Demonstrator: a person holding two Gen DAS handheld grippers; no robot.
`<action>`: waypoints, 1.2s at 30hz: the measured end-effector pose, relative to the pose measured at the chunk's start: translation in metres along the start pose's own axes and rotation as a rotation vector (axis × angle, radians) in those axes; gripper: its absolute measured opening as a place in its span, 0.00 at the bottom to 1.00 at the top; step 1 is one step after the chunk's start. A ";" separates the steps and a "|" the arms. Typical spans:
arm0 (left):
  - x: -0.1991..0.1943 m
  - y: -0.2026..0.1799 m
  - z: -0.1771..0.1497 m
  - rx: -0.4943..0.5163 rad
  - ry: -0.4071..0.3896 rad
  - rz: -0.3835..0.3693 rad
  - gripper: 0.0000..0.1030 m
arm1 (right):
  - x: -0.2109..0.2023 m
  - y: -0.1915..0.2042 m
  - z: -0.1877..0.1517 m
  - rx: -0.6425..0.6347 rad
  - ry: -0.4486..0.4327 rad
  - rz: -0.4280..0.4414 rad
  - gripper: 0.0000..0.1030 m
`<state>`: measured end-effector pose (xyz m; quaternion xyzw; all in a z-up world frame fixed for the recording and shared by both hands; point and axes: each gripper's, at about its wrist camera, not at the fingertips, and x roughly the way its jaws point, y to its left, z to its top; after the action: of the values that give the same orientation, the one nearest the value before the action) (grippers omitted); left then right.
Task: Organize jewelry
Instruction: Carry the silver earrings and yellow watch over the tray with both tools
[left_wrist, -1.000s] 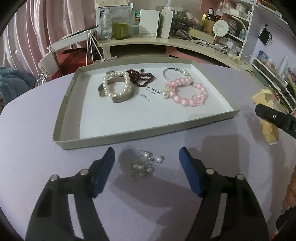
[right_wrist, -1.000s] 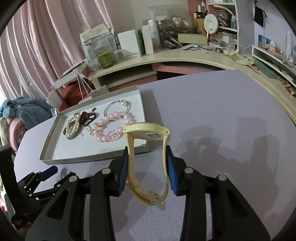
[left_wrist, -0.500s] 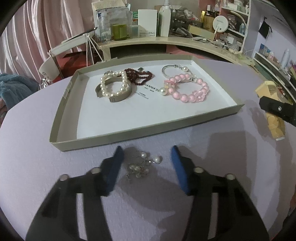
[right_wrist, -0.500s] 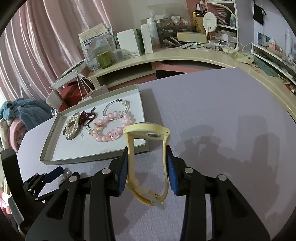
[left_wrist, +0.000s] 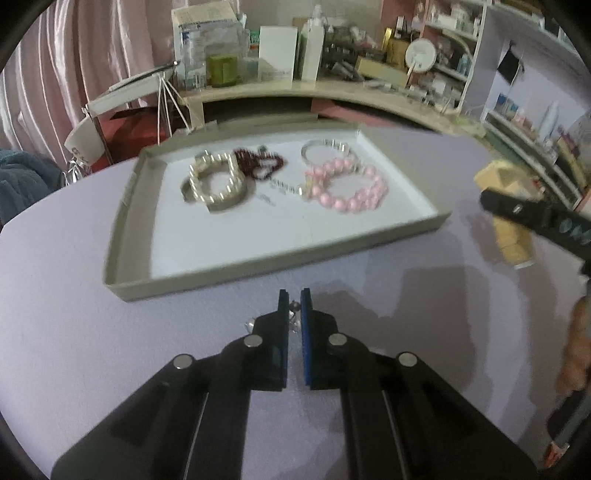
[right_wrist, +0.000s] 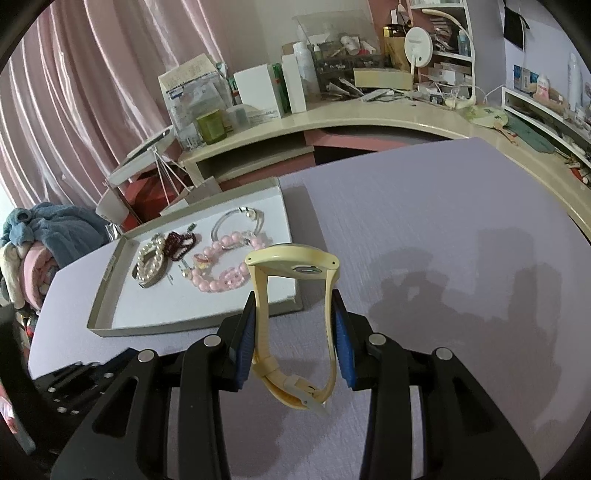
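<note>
My left gripper (left_wrist: 294, 301) is shut on a small cluster of pearl earrings (left_wrist: 294, 316) on the lilac tabletop, just in front of the near wall of the grey tray (left_wrist: 258, 269). Most of the cluster is hidden between the jaws. The tray holds a white pearl bracelet (left_wrist: 216, 181), a dark red bead bracelet (left_wrist: 258, 166), a silver bangle (left_wrist: 325, 149) and a pink bead bracelet (left_wrist: 351, 188). My right gripper (right_wrist: 293, 321) is shut on a pale yellow watch (right_wrist: 291, 314) and holds it upright right of the tray (right_wrist: 107, 328). The watch also shows in the left wrist view (left_wrist: 506, 221).
A curved cream desk (right_wrist: 369, 118) with boxes, bottles and a round mirror stands behind the table. A folded white rack (left_wrist: 129, 88) and pink curtains are at the back left. A pile of towels (right_wrist: 40, 236) lies at the far left.
My left gripper has gone from wide open around the pearl earrings to shut on them. My right gripper has kept hold of the watch and barely moved.
</note>
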<state>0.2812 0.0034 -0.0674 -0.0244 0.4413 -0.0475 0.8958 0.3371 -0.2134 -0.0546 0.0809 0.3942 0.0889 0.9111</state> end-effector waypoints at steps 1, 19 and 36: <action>-0.009 0.003 0.004 -0.006 -0.014 -0.013 0.06 | -0.001 0.001 0.002 0.000 -0.007 0.005 0.38; -0.106 0.046 0.107 -0.085 -0.188 -0.058 0.06 | -0.030 0.030 0.049 -0.064 -0.142 0.099 0.38; -0.099 0.059 0.144 -0.076 -0.208 -0.014 0.06 | -0.019 0.062 0.067 -0.125 -0.135 0.148 0.38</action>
<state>0.3394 0.0725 0.0931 -0.0664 0.3473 -0.0340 0.9348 0.3670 -0.1625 0.0181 0.0587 0.3185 0.1745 0.9299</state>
